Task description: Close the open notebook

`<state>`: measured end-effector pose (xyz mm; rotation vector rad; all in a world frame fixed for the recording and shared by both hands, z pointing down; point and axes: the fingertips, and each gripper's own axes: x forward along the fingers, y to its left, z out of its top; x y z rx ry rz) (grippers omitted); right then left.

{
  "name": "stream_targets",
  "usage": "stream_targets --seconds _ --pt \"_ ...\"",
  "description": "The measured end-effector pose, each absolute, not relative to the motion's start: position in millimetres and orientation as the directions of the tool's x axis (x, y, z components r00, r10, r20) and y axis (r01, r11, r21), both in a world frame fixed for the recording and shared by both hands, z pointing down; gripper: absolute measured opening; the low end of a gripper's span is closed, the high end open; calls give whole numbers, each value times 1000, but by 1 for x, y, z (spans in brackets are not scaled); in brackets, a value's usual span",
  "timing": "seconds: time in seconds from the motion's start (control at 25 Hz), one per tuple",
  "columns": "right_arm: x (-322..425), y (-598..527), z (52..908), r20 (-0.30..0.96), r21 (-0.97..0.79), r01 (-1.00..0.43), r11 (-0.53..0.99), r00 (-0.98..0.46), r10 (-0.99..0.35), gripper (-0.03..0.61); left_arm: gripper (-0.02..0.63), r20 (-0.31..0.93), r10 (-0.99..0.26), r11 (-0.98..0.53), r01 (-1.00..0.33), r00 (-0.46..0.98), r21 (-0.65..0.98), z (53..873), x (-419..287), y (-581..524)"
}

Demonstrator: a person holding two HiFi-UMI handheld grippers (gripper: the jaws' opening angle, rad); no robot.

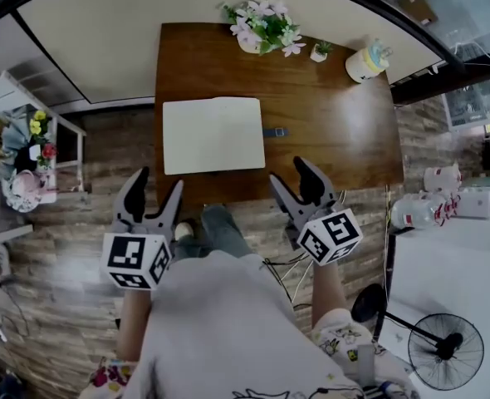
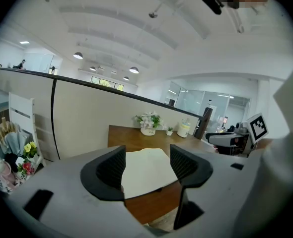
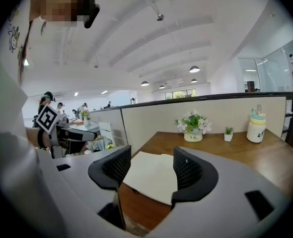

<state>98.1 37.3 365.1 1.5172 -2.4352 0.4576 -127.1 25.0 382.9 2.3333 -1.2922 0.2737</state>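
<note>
**Left gripper (image 1: 158, 181) and right gripper (image 1: 288, 173) wait short of the open notebook (image 1: 213, 135), both pairs of jaws spread and empty.**
The notebook lies flat on the desk (image 1: 336, 131), ahead of both pairs of jaws and apart from them. The likely trouble is its edge, which sits flush with the desk. A jaw tip may skate over it or shove the whole book away from the jaws, toward the flowers (image 1: 264, 25). Pinching only a few pages (image 1: 187, 135) would probably crease them and leave the book open.

Cream-paged notebook (image 1: 213, 134), open flat on the wooden desk (image 1: 336, 131)
</note>
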Motion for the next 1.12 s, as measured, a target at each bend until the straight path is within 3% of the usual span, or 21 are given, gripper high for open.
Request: stream_targets --seconds 0.64,1.12 --pt "160 -79 356 348 -112 -830 546 -548 -761 232 255 378 -820 -364 -901 431 237 364 -75 -67" --pt "139 -86 378 374 -174 -838 517 -542 -753 232 255 394 -799 -380 -890 453 252 370 -75 -78"
